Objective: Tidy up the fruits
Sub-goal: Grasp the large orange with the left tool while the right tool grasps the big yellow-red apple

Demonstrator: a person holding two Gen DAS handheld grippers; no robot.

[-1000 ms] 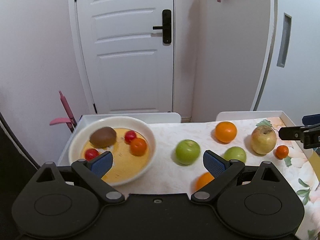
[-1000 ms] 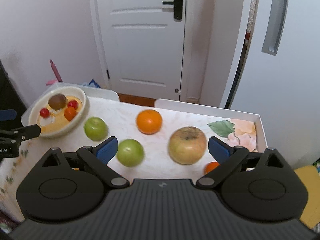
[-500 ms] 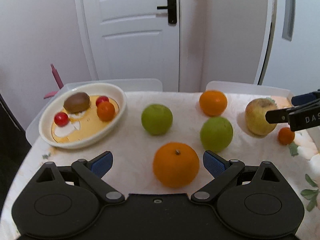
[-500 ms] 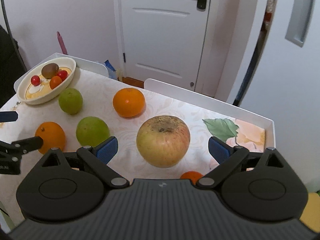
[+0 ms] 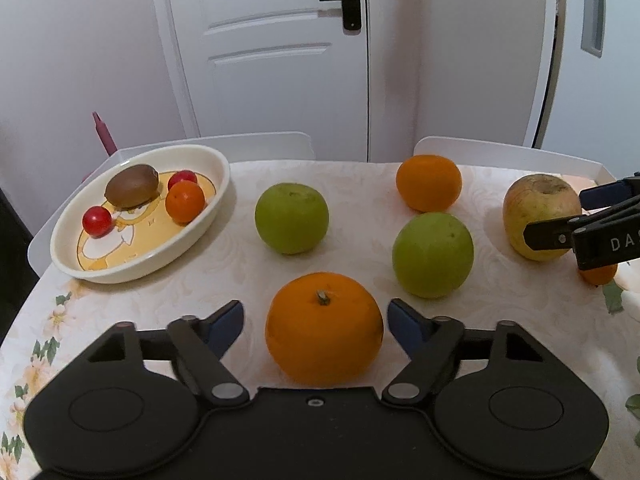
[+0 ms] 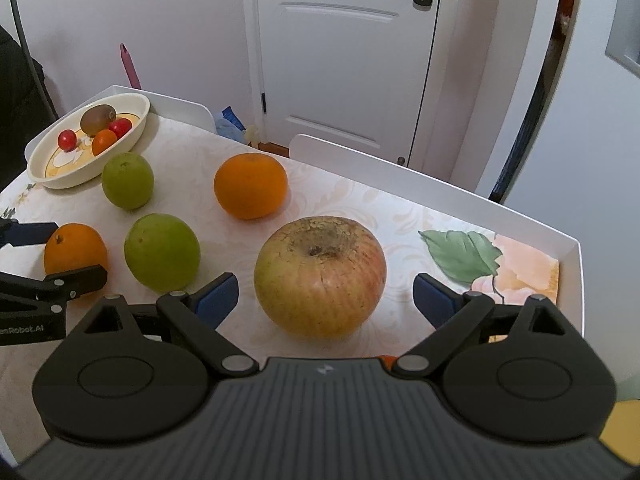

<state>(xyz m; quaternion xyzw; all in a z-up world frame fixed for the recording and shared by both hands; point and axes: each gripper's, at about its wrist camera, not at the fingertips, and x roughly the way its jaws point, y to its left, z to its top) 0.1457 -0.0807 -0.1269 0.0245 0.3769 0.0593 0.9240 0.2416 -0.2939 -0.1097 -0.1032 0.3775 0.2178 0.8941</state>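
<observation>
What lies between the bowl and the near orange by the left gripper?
Only bare tablecloth lies between the bowl and the near orange, as the left wrist view shows.

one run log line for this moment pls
left gripper: closing around near orange, pads not touching | right gripper: open, straddling big apple | dish: kiwi, small fruits

Left tool (image 6: 52, 252) reads "mRobot.AI"; right tool (image 5: 576, 216) reads "DA".
</observation>
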